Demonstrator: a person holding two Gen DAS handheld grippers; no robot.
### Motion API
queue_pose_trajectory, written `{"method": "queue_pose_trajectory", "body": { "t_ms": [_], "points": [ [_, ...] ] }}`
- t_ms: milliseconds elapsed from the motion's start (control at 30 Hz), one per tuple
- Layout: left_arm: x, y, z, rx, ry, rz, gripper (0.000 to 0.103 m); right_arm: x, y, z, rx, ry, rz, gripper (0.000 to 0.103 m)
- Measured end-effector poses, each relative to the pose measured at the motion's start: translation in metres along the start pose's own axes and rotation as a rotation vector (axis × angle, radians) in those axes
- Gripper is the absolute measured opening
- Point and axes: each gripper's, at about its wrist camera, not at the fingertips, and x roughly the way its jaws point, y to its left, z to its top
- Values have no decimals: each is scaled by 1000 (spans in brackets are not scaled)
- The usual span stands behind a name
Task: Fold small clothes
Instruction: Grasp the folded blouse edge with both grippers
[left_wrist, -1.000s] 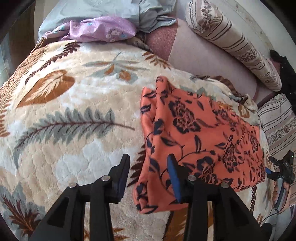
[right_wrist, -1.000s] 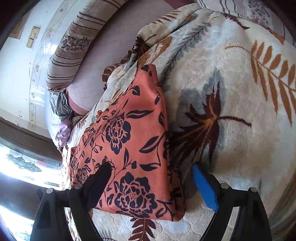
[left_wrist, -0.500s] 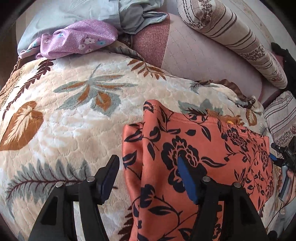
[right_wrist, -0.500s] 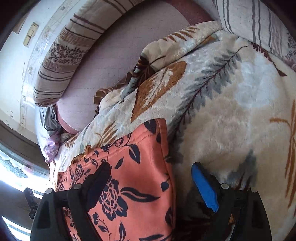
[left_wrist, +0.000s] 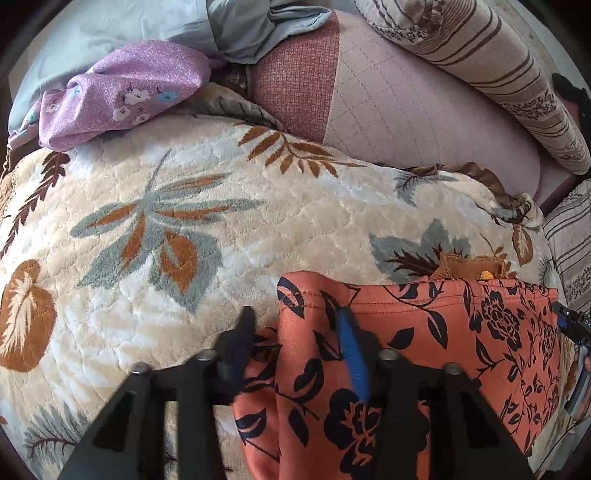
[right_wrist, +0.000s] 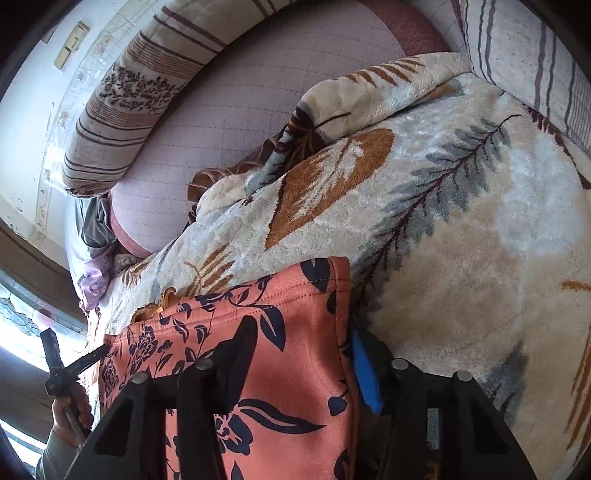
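An orange garment (left_wrist: 461, 332) with a black flower print lies flat on the leaf-patterned blanket (left_wrist: 184, 221). My left gripper (left_wrist: 295, 339) is at its far left corner. Its jaws are closing and the cloth stands bunched in a ridge between the black finger and the blue pad (left_wrist: 352, 354). In the right wrist view the same orange garment (right_wrist: 207, 321) shows its far right corner between the jaws of my right gripper (right_wrist: 303, 350). Those jaws are closing too. One finger rests on the cloth, the blue pad (right_wrist: 364, 373) is at its edge, and the cloth lies fairly flat.
A purple flowered cloth (left_wrist: 125, 92) and a grey-blue one (left_wrist: 240, 33) lie at the far left. A pink quilted mattress (left_wrist: 406, 122) and a striped bolster (left_wrist: 498, 74) lie behind the blanket. A striped pillow (right_wrist: 517, 55) is at the right. A small brown piece (left_wrist: 469, 264) peeks out behind the garment.
Both grippers slid along the garment to its far edge. Both pairs of jaws have narrowed, and the left corner has bunched up between the left fingers.
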Motion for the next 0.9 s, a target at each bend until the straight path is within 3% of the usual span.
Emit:
{"method": "queue_pose_trajectory", "body": {
  "t_ms": [33,67,233,400,567,633,700,767,800,833,867,900],
  "points": [
    [6,2,1,-11,30,-7,9,3,0,0,-7,15,-4,38],
    [7,2,0,-13,26,-11,7,4,0,-1,-11,19,-4,37],
    [-21,3,0,-40,-80,-53,5,-14,2,4,-5,-37,9,13],
    [-99,-10,-14,23,-260,-86,5,-64,28,10,-70,-123,33,9],
    [-200,-33,-61,132,-437,-137,5,-140,59,-1,-128,-236,109,6],
    [-215,-40,-73,158,-443,-122,6,-146,69,-8,-168,-193,113,8],
    [-207,-39,-74,151,-419,-82,6,-136,68,-14,-172,-157,57,9],
    [-183,-29,-67,97,-364,-49,6,-117,54,-18,-91,-115,32,18],
    [-171,-25,-64,77,-344,-29,6,-108,45,-21,-38,-99,36,35],
    [-159,-21,-59,63,-326,-13,6,-100,36,-24,10,-92,44,62],
    [-149,-18,-57,56,-312,1,6,-95,28,-28,44,-96,46,73],
    [-140,-16,-51,53,-297,12,6,-90,24,-31,53,-96,52,76]
  ]
}}
